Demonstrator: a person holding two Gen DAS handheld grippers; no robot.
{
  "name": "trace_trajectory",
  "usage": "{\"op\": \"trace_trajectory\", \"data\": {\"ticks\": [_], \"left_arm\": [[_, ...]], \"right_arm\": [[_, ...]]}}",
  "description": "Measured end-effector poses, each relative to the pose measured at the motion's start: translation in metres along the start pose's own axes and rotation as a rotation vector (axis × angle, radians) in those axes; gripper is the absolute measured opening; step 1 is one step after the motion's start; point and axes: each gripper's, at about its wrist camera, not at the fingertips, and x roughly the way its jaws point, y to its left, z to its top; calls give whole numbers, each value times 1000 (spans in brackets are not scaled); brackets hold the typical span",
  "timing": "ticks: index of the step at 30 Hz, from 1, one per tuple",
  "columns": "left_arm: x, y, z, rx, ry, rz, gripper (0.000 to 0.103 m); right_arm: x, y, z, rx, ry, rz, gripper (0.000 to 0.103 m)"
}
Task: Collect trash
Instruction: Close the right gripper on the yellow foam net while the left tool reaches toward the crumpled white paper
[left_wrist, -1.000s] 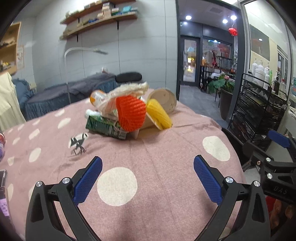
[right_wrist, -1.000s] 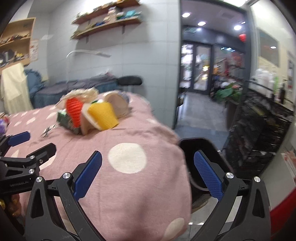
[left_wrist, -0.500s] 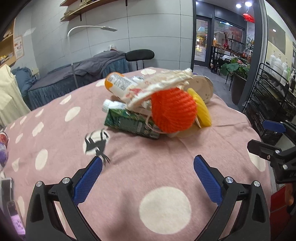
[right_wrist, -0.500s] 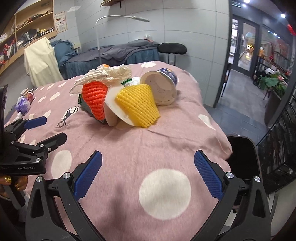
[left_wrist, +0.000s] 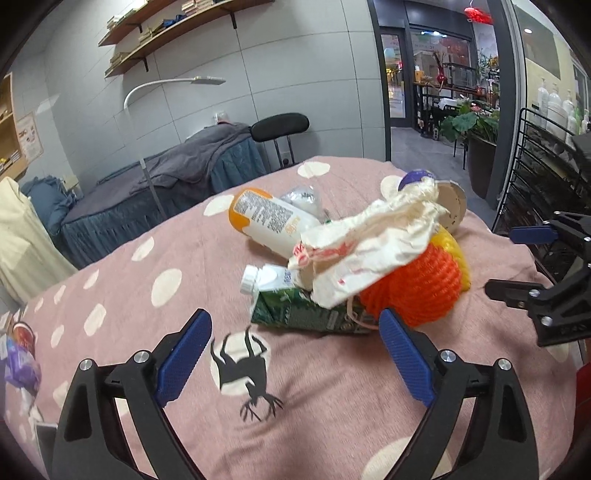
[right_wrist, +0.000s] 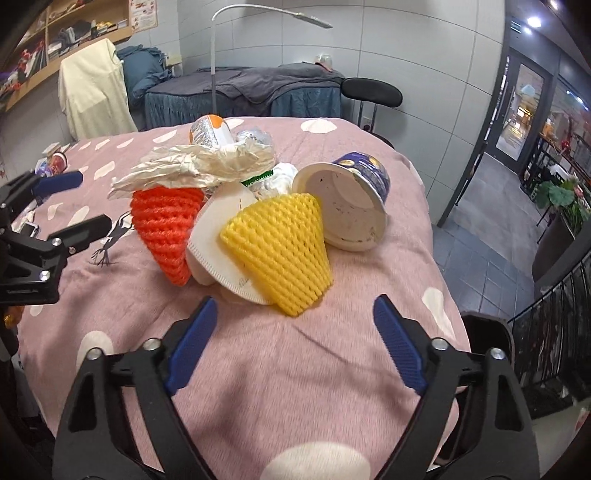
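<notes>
Pink cloth with pale dots (left_wrist: 177, 258) is covering the desk where the trash is piling up just ahead of you. Your left gripper (left_wrist: 293, 354) is hovering short of the green carton (left_wrist: 295, 310), its fingers spread but closing, nothing between them. A crumpled paper bag (left_wrist: 373, 243) is draping over the carton and the orange foam net (left_wrist: 417, 288), blocking them from above; a white bottle (left_wrist: 266, 221) is lying behind. Your right gripper (right_wrist: 293, 339) is also closing on nothing, fingers wide, just short of the yellow foam net (right_wrist: 280, 251). A paper cup (right_wrist: 351, 206) is lying on its side beside that net.
</notes>
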Motion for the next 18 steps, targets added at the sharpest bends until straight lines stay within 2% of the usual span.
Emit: {"op": "trace_trajectory", "data": {"ticks": [2, 5, 9, 15, 18], "left_arm": [[0, -1, 1, 25, -23, 12, 90], [3, -5, 1, 58, -18, 9, 91], [11, -4, 2, 59, 6, -30, 91], [13, -4, 7, 103, -20, -34, 91], [12, -12, 12, 169, -45, -29, 89]], "right_arm": [[11, 1, 8, -17, 15, 3, 83], [28, 2, 19, -37, 42, 15, 81], [47, 4, 29, -43, 81, 42, 65], [46, 1, 29, -16, 83, 89, 29], [42, 4, 28, -18, 75, 94, 23]]}}
